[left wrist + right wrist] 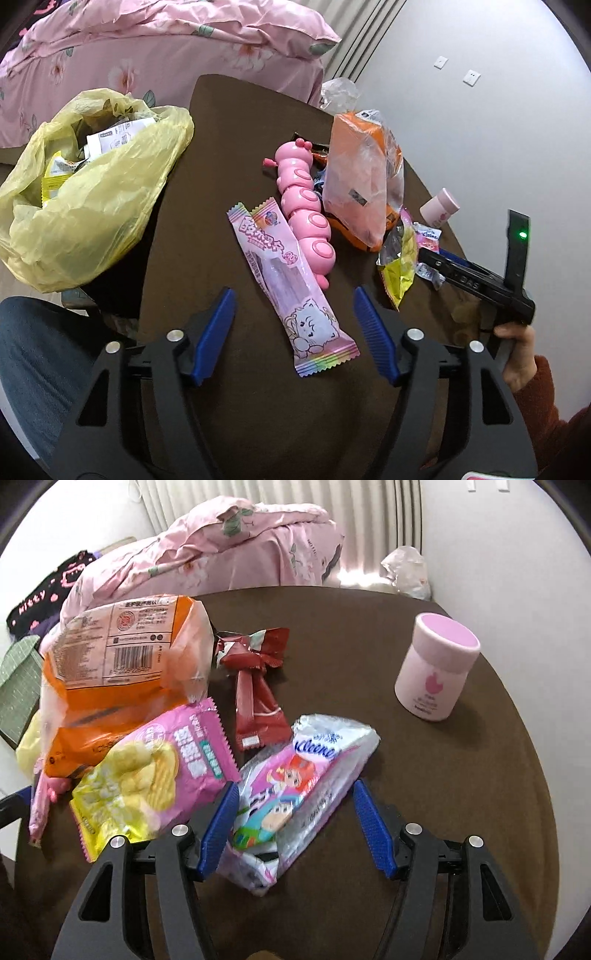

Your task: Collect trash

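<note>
In the left wrist view, a long pink wrapper lies on the dark table, its near end between the blue pads of my open left gripper. A yellow trash bag full of wrappers hangs at the table's left edge. In the right wrist view, my right gripper is open around a Kleenex tissue pack. Beside it lie a pink-yellow snack bag, a red wrapper and a large orange bag. The right gripper also shows in the left wrist view.
A pink caterpillar toy lies beside the long wrapper. A pink-lidded jar stands on the table's right side. A crumpled clear bag sits at the far edge. A bed with pink bedding is behind the table.
</note>
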Motion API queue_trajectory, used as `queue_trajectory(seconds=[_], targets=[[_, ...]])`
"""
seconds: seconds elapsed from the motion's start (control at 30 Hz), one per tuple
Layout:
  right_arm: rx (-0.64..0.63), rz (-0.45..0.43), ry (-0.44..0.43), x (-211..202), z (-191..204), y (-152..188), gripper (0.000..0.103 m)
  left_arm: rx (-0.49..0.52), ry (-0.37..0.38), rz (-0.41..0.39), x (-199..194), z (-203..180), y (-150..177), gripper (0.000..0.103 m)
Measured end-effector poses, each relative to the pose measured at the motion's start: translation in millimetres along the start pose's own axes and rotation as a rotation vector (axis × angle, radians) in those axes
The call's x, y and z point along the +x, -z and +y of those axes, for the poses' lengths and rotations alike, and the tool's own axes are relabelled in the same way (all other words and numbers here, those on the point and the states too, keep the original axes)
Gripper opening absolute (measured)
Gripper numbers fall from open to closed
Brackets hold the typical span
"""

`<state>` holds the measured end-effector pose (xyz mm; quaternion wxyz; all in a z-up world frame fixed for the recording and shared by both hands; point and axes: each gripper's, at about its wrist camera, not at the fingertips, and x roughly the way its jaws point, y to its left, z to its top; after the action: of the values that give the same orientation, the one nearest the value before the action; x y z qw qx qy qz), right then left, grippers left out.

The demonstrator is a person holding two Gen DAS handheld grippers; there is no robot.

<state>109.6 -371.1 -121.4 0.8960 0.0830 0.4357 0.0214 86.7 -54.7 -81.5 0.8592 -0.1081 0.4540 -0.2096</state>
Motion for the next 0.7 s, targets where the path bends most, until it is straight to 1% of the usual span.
queue_trajectory(seconds=[0.03, 0.1, 0.13, 0.17, 0.23, 0.33, 0.4, 0.47, 0.5, 0.53, 0.57, 0.6, 0.7], targets=[[0.026, -0.013, -0.017, -3, -4, 3, 0.060, 0.009, -0.014, 0.003, 0, -2, 0, 0.064], [0.071, -0.034, -0.059, -10, -13, 10, 0.038, 0.034, -0.041, 0.006, 1, -7, 1, 0.064], [0.080, -0.038, -0.075, -14, -14, 13, 0.020, 0.052, -0.062, 0.009, 1, -10, 2, 0.064], [0.084, -0.051, -0.081, -19, -15, 15, 0.013, 0.060, -0.070, 0.012, 2, -11, 3, 0.064], [0.061, -0.087, -0.057, -33, -13, 21, 0.007, 0.074, -0.086, 0.018, 3, -14, 4, 0.064], [0.027, -0.125, -0.056, -50, -7, 23, 0.007, 0.057, -0.084, 0.028, 4, -14, 4, 0.064], [0.035, -0.126, -0.095, -54, -10, 23, 0.007, 0.047, -0.081, 0.031, 4, -12, 4, 0.064], [0.081, -0.120, -0.157, -55, -14, 24, 0.008, 0.053, -0.086, 0.033, 4, -12, 5, 0.064], [0.095, -0.116, -0.164, -52, -14, 23, 0.011, 0.062, -0.094, 0.035, 4, -13, 5, 0.064], [0.097, -0.108, -0.158, -48, -13, 21, 0.027, 0.069, -0.100, 0.035, 5, -13, 5, 0.064], [0.095, -0.101, -0.154, -44, -12, 18, 0.050, 0.079, -0.110, 0.036, 6, -15, 6, 0.064], [0.094, -0.100, -0.153, -40, -11, 16, 0.052, 0.088, -0.118, 0.037, 6, -17, 7, 0.064], [0.077, -0.050, -0.131, -22, -5, 7, 0.052, 0.093, -0.121, 0.036, 6, -17, 8, 0.064]])
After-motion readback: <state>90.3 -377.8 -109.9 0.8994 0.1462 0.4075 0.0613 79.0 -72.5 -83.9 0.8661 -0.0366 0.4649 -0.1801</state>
